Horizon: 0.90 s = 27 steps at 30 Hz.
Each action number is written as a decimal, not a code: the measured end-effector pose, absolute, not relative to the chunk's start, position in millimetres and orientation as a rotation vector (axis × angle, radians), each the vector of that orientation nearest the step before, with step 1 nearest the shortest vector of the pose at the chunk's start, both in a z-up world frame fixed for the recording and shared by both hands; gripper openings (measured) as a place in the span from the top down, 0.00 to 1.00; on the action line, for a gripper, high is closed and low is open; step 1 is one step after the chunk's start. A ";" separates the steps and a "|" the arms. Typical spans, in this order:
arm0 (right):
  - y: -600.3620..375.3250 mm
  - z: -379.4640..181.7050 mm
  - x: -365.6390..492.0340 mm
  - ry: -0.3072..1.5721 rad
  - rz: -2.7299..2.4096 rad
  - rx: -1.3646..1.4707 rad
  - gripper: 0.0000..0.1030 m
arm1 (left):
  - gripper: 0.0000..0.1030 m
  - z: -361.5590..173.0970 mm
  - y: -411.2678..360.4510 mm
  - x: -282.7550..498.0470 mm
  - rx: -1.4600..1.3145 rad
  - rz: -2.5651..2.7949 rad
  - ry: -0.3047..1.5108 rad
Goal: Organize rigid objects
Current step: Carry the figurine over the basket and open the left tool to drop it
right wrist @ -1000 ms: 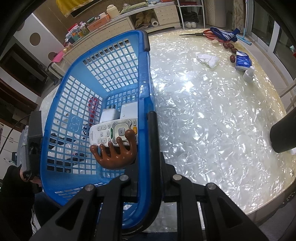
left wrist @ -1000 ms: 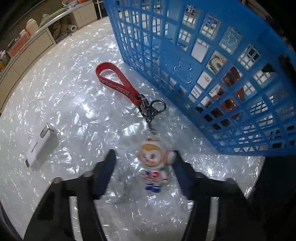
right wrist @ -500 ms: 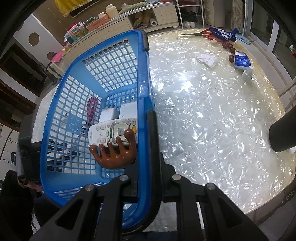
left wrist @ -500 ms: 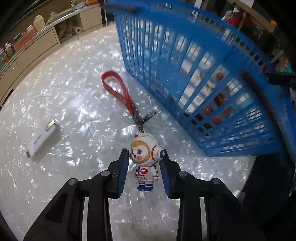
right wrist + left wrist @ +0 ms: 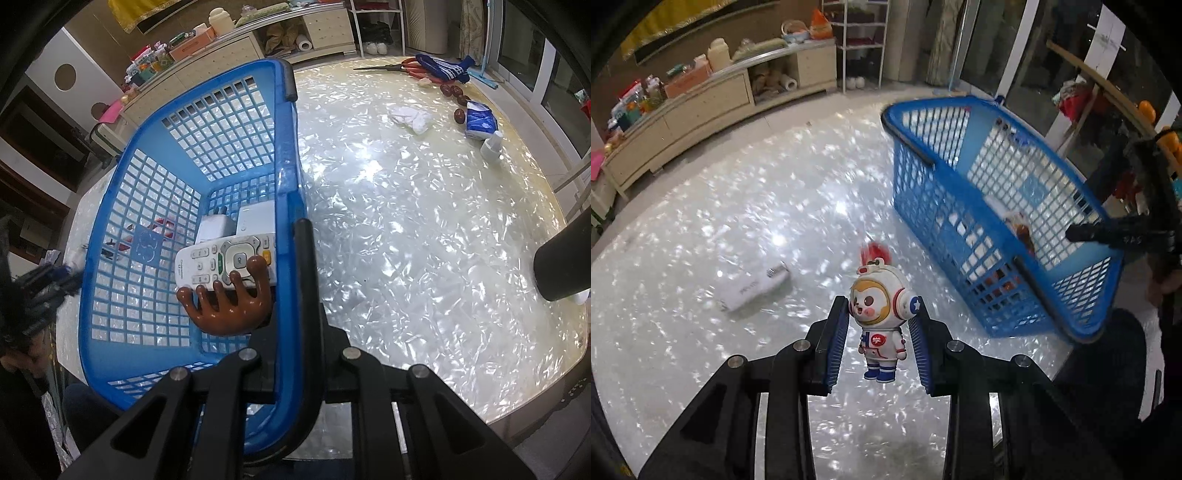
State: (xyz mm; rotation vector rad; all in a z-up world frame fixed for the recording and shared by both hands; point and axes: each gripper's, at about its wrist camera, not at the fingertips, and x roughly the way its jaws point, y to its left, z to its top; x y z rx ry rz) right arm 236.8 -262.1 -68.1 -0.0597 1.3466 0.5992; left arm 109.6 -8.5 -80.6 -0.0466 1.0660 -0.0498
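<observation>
red strap point(image 5: 872, 254) blurred, white stick's point(image 5: 753, 290) lettering unreadable

A home living room; cluttered sideboard point(image 5: 713, 99), shoe rack point(image 5: 862, 44), curtains point(image 5: 471, 26)

astronaut keychain point(image 5: 881, 317) upright – blue basket point(image 5: 993, 236) nearby

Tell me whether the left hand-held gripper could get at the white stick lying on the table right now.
Probably not yet: the left hand-held gripper is shut on the astronaut keychain. The way to the white stick looks free, but the keychain must go into the blue basket first.
</observation>
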 end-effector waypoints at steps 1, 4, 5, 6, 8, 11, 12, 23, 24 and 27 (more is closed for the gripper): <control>-262.4 -68.0 236.8 1.347 0.600 -0.060 0.87 | 0.65 -72.9 -6.5 107.4 -0.042 -0.040 1.056; -261.8 -67.8 236.5 1.346 0.600 -0.058 0.87 | 0.65 -53.1 -3.4 99.3 -0.036 -0.040 1.043; -261.8 -67.5 236.4 1.346 0.600 -0.059 0.87 | 0.65 -45.8 -3.2 96.2 -0.028 -0.043 1.037; -261.9 -67.5 236.3 1.346 0.600 -0.059 0.87 | 0.65 -41.2 -5.4 95.9 -0.020 -0.046 1.031; -261.8 -67.5 236.3 1.346 0.600 -0.058 0.87 | 0.65 -26.2 -6.1 90.7 0.000 -0.056 1.012; -261.8 -67.6 236.3 1.346 0.600 -0.058 0.87 | 0.65 -3.8 -10.4 82.6 0.043 -0.066 0.962; -261.9 -67.7 236.3 1.346 0.600 -0.057 0.87 | 0.65 2.6 -11.7 82.2 0.052 -0.073 0.949; -263.0 -66.9 238.0 1.345 0.606 -0.041 0.87 | 0.64 40.4 -53.7 117.4 0.261 -0.155 0.881; -263.5 -67.0 238.2 1.345 0.607 -0.039 0.87 | 0.64 41.8 -58.9 122.2 0.273 -0.166 0.872; -263.9 -67.1 238.7 1.344 0.609 -0.040 0.87 | 0.64 43.2 -77.3 133.8 0.313 -0.209 0.853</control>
